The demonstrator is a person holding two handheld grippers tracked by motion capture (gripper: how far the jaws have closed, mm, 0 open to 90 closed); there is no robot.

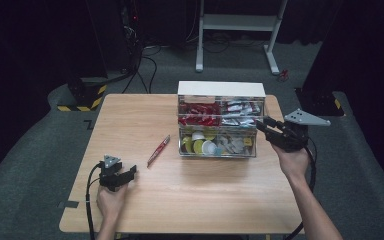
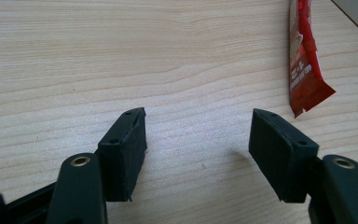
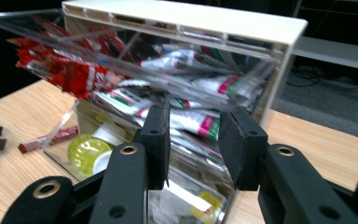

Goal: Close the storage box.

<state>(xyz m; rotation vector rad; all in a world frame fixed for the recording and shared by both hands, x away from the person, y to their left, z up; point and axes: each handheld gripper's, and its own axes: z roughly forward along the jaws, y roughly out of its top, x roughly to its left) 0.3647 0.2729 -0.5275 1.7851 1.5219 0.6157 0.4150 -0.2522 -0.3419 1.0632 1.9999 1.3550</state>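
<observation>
- High view: the left gripper [image 1: 130, 173] rests on the table [image 1: 145, 210], the red sachet [image 1: 158, 149] lying apart ahead; the right gripper [image 1: 261, 123] meets the clear organizer [image 1: 220, 90].
- Left gripper view: jaws open, empty.
- Right gripper view: jaws straddle the organizer's transparent corner; whether they pinch it is unclear.

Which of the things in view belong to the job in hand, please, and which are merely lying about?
In the job:
- clear drawer organiser
- red sachet on the table
- left gripper, right gripper

Lying about:
- white stand
- floor cables
</observation>
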